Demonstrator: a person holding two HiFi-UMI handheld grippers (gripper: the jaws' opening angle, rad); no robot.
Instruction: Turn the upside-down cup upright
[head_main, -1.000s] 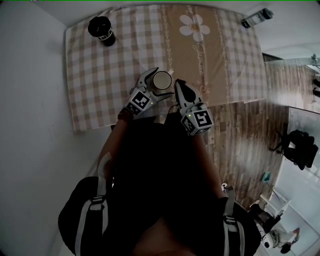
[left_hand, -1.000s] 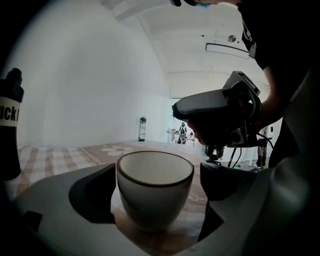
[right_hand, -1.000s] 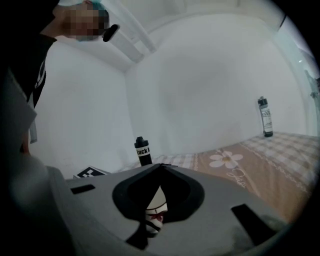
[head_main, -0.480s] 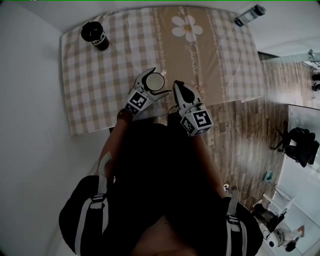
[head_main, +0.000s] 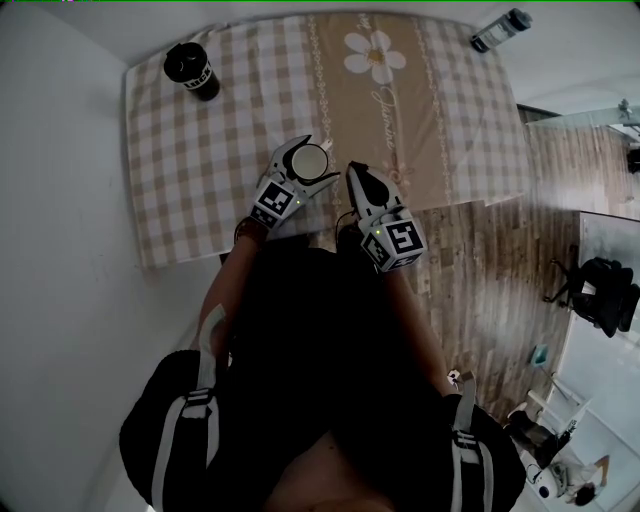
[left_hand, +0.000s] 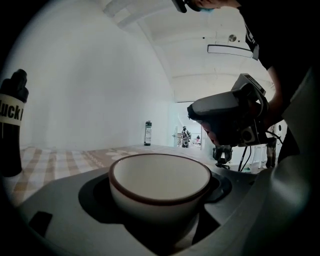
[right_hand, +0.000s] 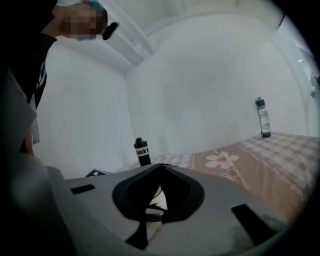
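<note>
Two things to note: the jaws of your left gripper (head_main: 322, 158), wider a second ago, are closing around the brown-rimmed white cup (left_hand: 160, 180), which already stands mouth-up between them near the front edge of the desk (head_main: 200, 170), while your right gripper (head_main: 354, 168) has its jaws pressed together on nothing.

- A beige-and-white checked tablecloth (head_main: 200, 170) covers the table, with a brown strip down its middle.
- A white daisy print (head_main: 373, 53) lies on this strip, near the far edge.
- A black cylindrical bottle with a white label (head_main: 191, 72) stands upright at the far left corner.
- A dark grey bottle (head_main: 497, 30) stands at the far right corner.
- A wooden plank floor (head_main: 480, 290) shows right of the table, and a black office chair (head_main: 600, 295) stands further right.
</note>
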